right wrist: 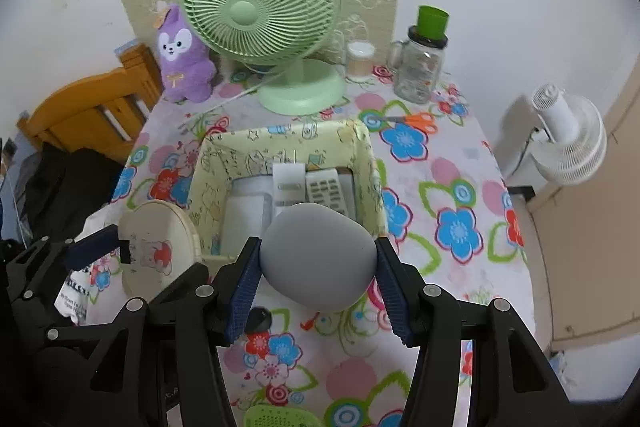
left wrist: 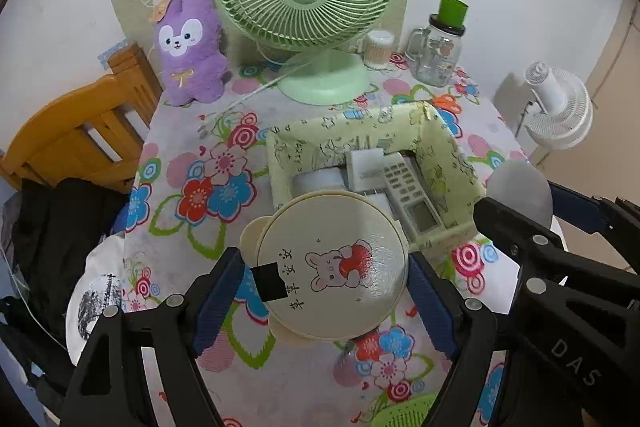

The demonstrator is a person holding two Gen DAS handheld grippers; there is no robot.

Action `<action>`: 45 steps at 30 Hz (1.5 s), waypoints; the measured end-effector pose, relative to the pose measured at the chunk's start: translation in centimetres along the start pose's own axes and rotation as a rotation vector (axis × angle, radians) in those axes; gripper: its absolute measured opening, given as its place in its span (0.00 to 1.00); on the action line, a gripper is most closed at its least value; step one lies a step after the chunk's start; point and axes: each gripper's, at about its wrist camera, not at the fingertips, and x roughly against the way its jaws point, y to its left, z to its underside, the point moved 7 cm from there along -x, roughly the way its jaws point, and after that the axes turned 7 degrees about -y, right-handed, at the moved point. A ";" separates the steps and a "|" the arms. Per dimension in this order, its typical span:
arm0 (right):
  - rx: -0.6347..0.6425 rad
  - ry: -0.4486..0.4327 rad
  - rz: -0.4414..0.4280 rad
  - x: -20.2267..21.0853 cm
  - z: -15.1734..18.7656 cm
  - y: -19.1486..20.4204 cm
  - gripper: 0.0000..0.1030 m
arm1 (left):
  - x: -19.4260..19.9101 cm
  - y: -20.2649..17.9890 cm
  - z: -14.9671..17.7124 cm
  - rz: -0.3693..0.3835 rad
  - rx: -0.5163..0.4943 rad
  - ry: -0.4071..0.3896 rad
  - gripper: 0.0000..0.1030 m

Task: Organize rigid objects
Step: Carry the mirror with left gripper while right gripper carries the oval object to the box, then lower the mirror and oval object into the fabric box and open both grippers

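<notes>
The jaws of the left gripper (left wrist: 326, 283) are clamped on a round cream lid (left wrist: 332, 267) printed with a cartoon bunny, and the jaws of the right gripper (right wrist: 318, 261) are clamped on a smooth grey egg-shaped object (right wrist: 318, 255), both held above the flowered table (right wrist: 452, 187). Just beyond them sits an open pale-green box (right wrist: 362, 139) containing a white remote (right wrist: 324, 189) and a white plug adapter (right wrist: 287, 177). Farther back stand a green fan (right wrist: 256, 11), a purple plush toy (right wrist: 182, 59) and a glass jar (right wrist: 420, 67).
</notes>
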 end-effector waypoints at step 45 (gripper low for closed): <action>-0.008 0.172 -0.154 -11.0 -1.7 -0.8 0.74 | -8.4 -1.3 -1.9 -0.058 -0.005 0.117 0.81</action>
